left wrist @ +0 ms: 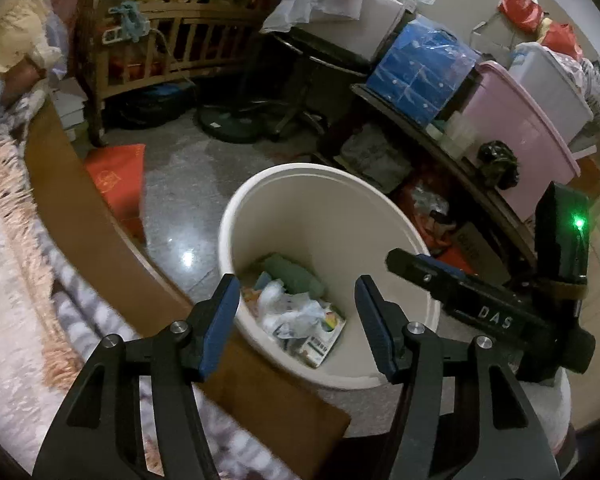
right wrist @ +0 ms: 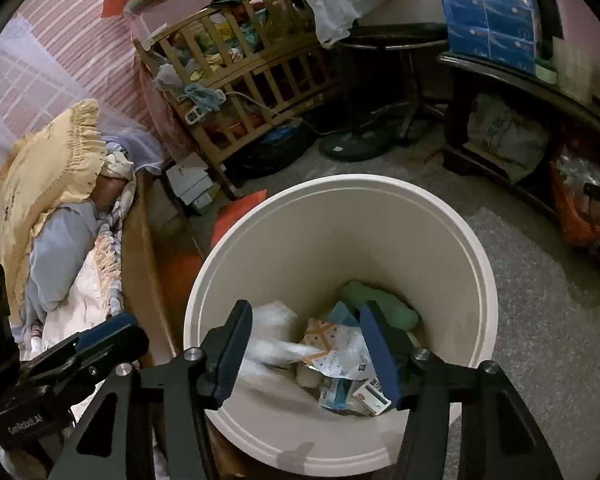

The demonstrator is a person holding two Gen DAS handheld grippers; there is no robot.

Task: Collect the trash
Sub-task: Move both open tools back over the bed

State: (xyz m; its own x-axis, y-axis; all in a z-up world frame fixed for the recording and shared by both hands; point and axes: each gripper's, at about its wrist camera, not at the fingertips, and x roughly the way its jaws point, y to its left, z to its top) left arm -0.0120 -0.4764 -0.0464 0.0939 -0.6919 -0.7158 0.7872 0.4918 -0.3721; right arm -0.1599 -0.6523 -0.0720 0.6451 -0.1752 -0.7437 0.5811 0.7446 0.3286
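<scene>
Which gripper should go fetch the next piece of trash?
Either: left gripper and right gripper both hang open and empty over the bin. The left sits slightly nearer the bed side.

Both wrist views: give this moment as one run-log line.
left gripper open, empty | right gripper open, empty | both over white bin | crumpled trash inside

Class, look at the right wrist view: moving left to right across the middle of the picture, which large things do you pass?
Frilled yellow pillow → slatted wooden crib → round cream plastic bin → crumpled orange plastic bag.
</scene>
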